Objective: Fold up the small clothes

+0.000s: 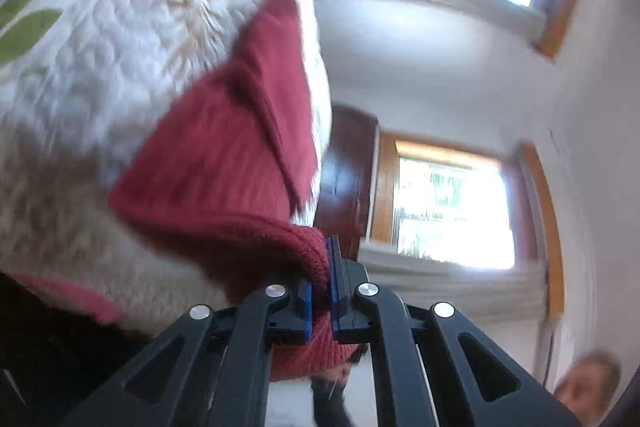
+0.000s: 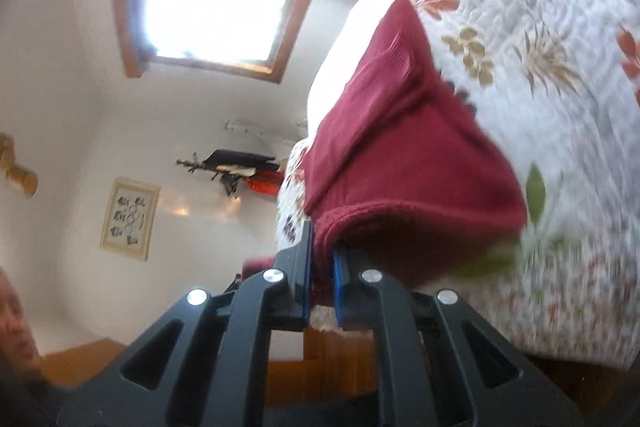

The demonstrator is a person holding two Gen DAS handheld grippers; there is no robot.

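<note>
Two grippers: we are pinching the red knit garment (image 1: 224,155), left gripper (image 1: 320,291) and right gripper (image 2: 320,267) jaws closed on its hem.
Handling: soft, light, floppy; we are judging hem corners best, over the quilted bed (image 2: 540,7).

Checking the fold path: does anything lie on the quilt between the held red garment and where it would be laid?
Nothing visible does. Both claws, left and right, clamp the red knit garment, and the floral quilt around it looks bare.

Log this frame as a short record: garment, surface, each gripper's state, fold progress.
garment: dark red knit garment, one edge lifted off the surface
surface: white quilted bedspread with a leaf print
left gripper: jaws shut on the garment's thick edge
right gripper: jaws shut on the garment's edge
fold progress: partly doubled over, not yet laid flat
image quality: motion blur in both views
</note>
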